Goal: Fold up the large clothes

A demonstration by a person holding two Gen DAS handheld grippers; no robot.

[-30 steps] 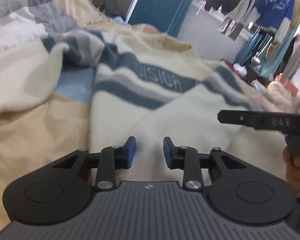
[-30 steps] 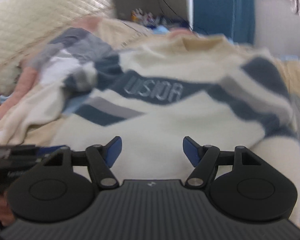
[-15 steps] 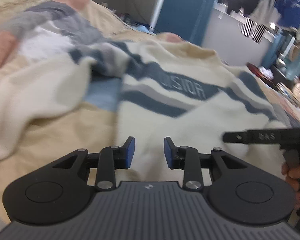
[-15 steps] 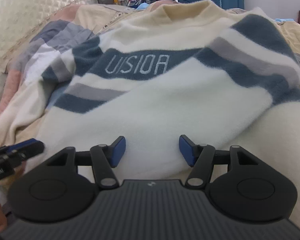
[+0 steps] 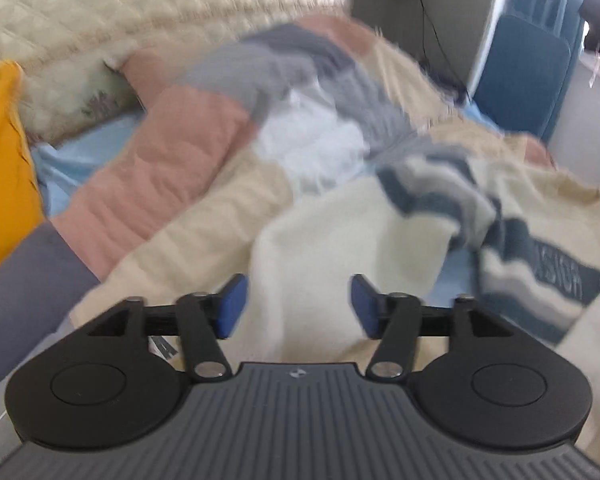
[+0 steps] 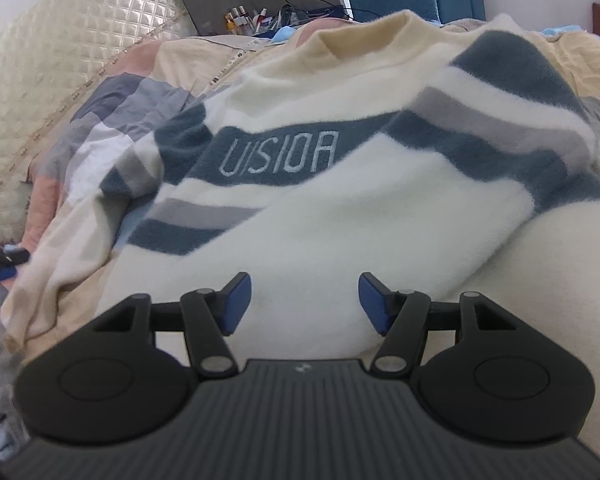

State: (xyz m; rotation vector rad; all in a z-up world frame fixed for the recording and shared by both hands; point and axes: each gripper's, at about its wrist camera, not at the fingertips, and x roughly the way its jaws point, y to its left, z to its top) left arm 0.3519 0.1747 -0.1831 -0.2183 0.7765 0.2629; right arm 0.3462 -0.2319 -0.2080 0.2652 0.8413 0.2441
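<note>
A cream fleece sweater (image 6: 360, 208) with blue and grey stripes and the word VISION lies face up on the bed. My right gripper (image 6: 304, 300) is open and empty, just above the sweater's lower body. In the left wrist view my left gripper (image 5: 298, 304) is open and empty, over the sweater's cream left sleeve (image 5: 320, 240). The striped chest (image 5: 560, 276) lies to its right. The left gripper's tip (image 6: 0, 264) shows at the left edge of the right wrist view.
The bed carries a patchwork quilt (image 5: 172, 160) in pink, grey, white and beige. A quilted cream headboard (image 5: 140, 12) stands behind. A yellow pillow (image 5: 0, 168) lies at the left. A blue chair (image 5: 520, 76) and a cluttered desk (image 6: 260, 16) stand at the back.
My left gripper has swung left from the sweater's body to its left sleeve and its jaws have opened wider. My right gripper has moved closer to the sweater, its jaws still open.
</note>
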